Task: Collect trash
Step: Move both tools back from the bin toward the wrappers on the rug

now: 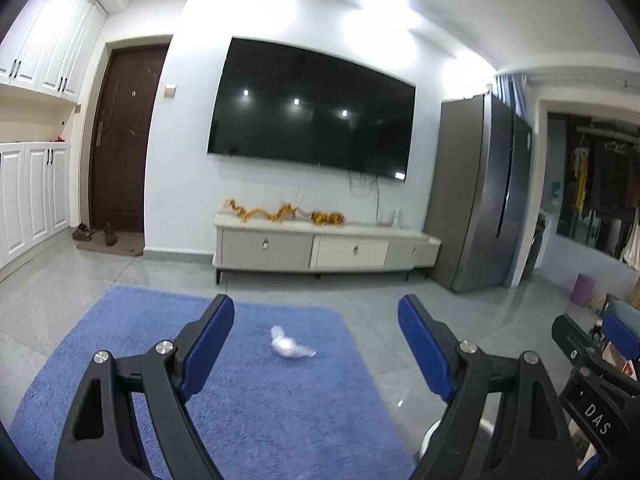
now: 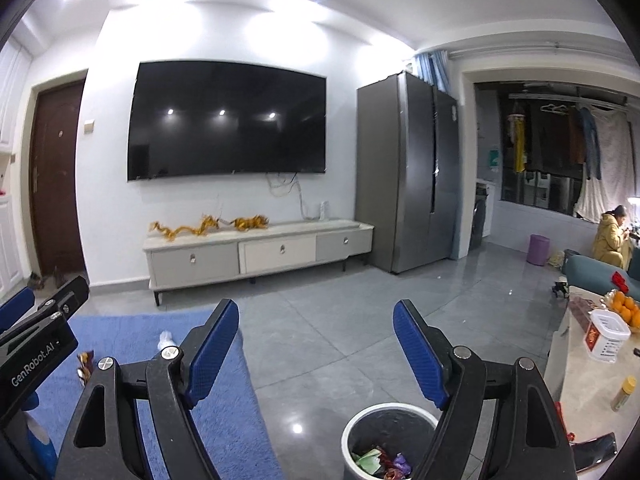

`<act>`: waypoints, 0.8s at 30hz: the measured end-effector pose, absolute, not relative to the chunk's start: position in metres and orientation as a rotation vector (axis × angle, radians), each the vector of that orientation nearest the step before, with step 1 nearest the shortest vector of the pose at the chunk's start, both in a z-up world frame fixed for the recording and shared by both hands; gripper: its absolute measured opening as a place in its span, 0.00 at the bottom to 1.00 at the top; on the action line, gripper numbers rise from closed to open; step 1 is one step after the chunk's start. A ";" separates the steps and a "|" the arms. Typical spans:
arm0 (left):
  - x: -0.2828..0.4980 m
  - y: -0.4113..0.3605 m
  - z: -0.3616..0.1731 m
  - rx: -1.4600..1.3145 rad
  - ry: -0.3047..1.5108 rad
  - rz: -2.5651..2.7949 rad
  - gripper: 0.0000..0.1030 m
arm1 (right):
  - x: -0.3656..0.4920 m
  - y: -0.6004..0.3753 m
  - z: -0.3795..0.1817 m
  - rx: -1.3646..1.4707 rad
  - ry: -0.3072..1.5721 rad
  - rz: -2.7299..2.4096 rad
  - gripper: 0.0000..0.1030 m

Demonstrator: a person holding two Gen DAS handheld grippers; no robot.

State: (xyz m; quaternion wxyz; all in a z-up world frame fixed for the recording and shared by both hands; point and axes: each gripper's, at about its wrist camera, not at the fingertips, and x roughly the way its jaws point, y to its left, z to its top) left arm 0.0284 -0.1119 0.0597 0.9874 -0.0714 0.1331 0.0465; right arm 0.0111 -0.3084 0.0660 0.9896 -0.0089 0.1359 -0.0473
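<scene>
So the crumpled white wrapper sits on the blue rug, out ahead of the left gripper, between its wide-open empty jaws. The right gripper is spread too, empty, trash bin just below its jaws.

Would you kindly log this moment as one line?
left tongs: open, empty | right tongs: open, empty | crumpled tissue: on blue rug | bin: holds wrappers
</scene>
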 end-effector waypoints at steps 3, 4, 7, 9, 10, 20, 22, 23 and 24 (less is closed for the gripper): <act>0.045 -0.099 0.043 -0.140 0.313 0.113 0.81 | 0.028 -0.300 0.053 -0.025 0.312 -0.076 0.76; 0.050 -0.093 0.039 -0.141 0.324 0.119 0.81 | 0.035 -0.296 0.048 -0.028 0.322 -0.067 0.76; 0.065 -0.074 0.025 -0.147 0.354 0.158 0.81 | 0.054 -0.282 0.036 -0.032 0.348 -0.029 0.76; 0.077 -0.055 0.013 -0.152 0.386 0.191 0.81 | 0.070 -0.273 0.027 -0.032 0.377 0.006 0.76; 0.086 -0.043 0.006 -0.160 0.411 0.209 0.81 | 0.078 -0.269 0.022 -0.034 0.393 0.020 0.76; 0.147 0.068 -0.070 -0.260 0.608 0.372 0.81 | 0.178 -0.213 -0.044 -0.059 0.578 0.224 0.76; 0.157 0.079 -0.087 -0.286 0.649 0.361 0.81 | 0.200 -0.196 -0.055 -0.074 0.607 0.274 0.76; 0.160 0.085 -0.095 -0.302 0.667 0.354 0.81 | 0.206 -0.190 -0.060 -0.078 0.615 0.290 0.76; 0.162 0.089 -0.103 -0.320 0.684 0.345 0.81 | 0.218 -0.181 -0.067 -0.074 0.633 0.325 0.76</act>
